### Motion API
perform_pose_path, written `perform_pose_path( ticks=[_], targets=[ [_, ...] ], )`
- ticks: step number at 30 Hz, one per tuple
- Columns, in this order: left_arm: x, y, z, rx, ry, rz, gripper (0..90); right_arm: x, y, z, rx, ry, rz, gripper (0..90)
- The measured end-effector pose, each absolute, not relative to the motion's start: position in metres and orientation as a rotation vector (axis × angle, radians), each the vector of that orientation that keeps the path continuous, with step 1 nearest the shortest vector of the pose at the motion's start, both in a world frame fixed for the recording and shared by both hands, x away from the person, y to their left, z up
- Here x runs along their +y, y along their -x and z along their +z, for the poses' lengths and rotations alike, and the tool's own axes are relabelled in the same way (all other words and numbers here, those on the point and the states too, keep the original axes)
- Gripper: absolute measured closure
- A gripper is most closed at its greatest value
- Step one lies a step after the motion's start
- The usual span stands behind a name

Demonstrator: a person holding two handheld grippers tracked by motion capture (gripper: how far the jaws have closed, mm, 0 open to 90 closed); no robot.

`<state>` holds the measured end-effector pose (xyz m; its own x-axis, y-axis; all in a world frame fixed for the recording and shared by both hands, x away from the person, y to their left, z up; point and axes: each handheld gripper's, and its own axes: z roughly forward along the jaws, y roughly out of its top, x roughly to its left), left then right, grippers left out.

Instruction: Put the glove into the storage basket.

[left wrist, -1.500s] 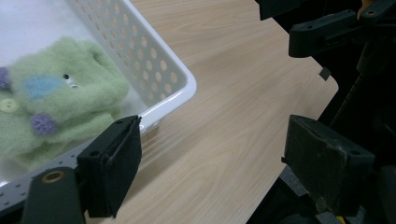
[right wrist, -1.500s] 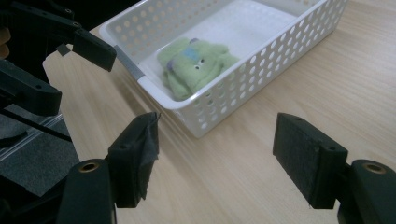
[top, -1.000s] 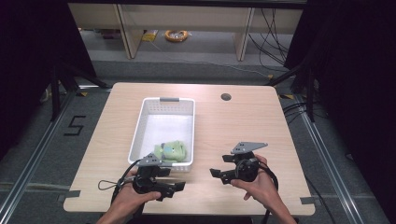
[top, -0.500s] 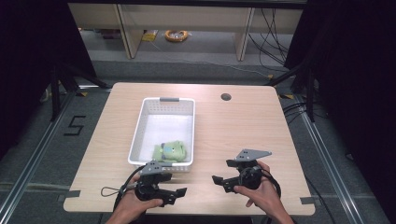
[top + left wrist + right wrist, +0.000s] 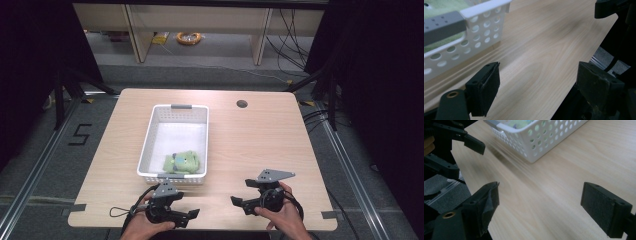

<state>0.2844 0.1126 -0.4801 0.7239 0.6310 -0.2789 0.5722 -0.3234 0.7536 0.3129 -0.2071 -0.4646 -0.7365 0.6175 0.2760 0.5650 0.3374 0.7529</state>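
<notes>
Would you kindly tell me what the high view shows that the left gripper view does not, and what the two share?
High view alone: the whole white basket from above with the green plush toy at its near end, the round hole in the table, and both hands. Left gripper view alone: the left gripper close up, jaws wide apart over bare wood, and the basket's perforated wall. Both share: basket, tabletop, both grippers.

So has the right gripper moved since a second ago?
Yes. In the high view the right gripper has drawn back toward the table's near edge, farther from the white basket.
</notes>
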Motion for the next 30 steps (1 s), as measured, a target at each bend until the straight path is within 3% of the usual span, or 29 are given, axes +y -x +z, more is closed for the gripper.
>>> perform_pose_path(
  ticks=[28, 30],
  targets=[
    [0.113, -0.262, -0.5, 0.934, -2.034, 0.1, 15.6, -0.227, -0.284, -0.485, 2.512, -1.097, 1.299, 16.0],
    [0.116, -0.261, -0.498, 0.888, -2.097, 0.111, 15.6, -0.227, -0.28, -0.485, 2.528, -1.127, 1.284, 16.0]
  ],
)
